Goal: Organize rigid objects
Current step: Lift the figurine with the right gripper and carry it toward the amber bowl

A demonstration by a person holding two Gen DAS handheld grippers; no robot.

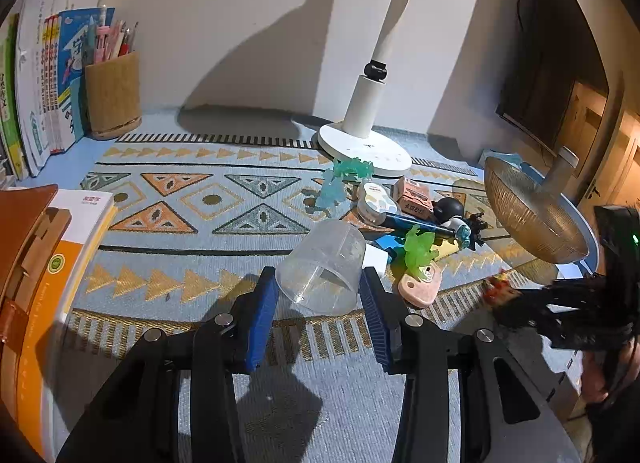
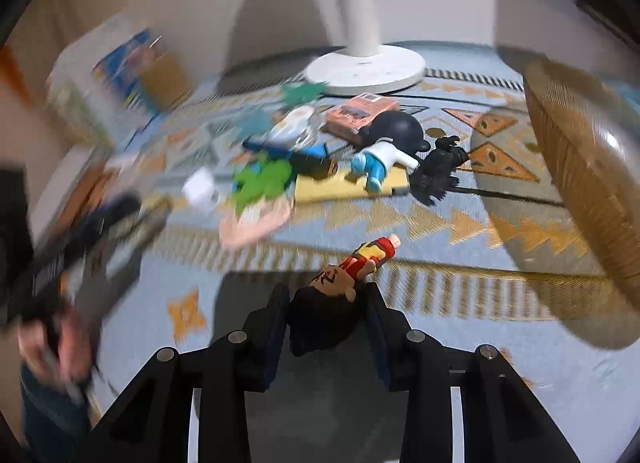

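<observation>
Presently: left tool point(image 1: 318, 291) clamped on clear cup point(image 1: 322, 265); right tool point(image 2: 326, 321) clamped on toy figure point(image 2: 344, 283). Toy pile point(image 1: 404, 219) unsorted at one o'clock of cup; woven basket point(image 1: 528, 215) at three o'clock, contents unseen. Early stage, by my judgement.
</observation>
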